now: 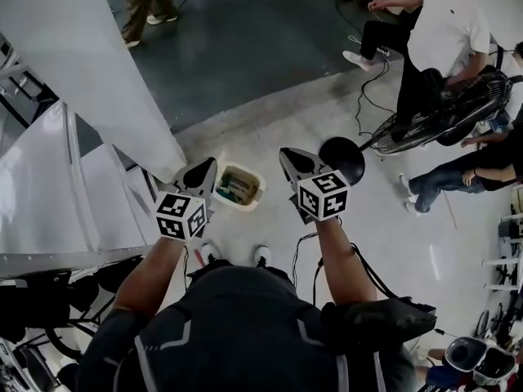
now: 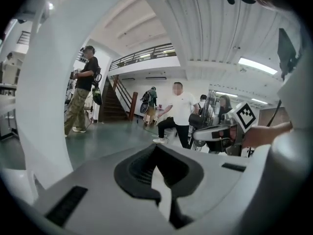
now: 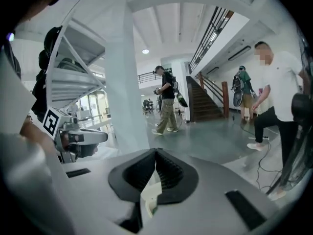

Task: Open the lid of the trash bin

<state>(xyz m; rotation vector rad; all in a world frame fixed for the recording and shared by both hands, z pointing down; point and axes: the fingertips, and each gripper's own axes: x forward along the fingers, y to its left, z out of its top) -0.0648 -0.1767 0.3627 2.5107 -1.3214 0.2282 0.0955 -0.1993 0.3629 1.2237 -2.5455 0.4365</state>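
Trash bin [image 1: 258,190]: set on the floor [image 1: 278,117] between both grippers, its inside exposed; shown whole in the head view only.
Left gripper [image 2: 156,148]: jaws closed together, nothing held.
Right gripper [image 3: 155,153]: jaws closed, empty; a cream edge is seen below them in this view alone.

A cream trash bin [image 1: 239,188] is showing green inside. The left gripper [image 1: 202,172] and right gripper [image 1: 296,162] are showing grey bodies and black jaw pads, each carrying a cube [image 1: 181,216] patterned in black-and-white squares. A seated person [image 1: 413,88] is wearing a white shirt [image 1: 445,23].
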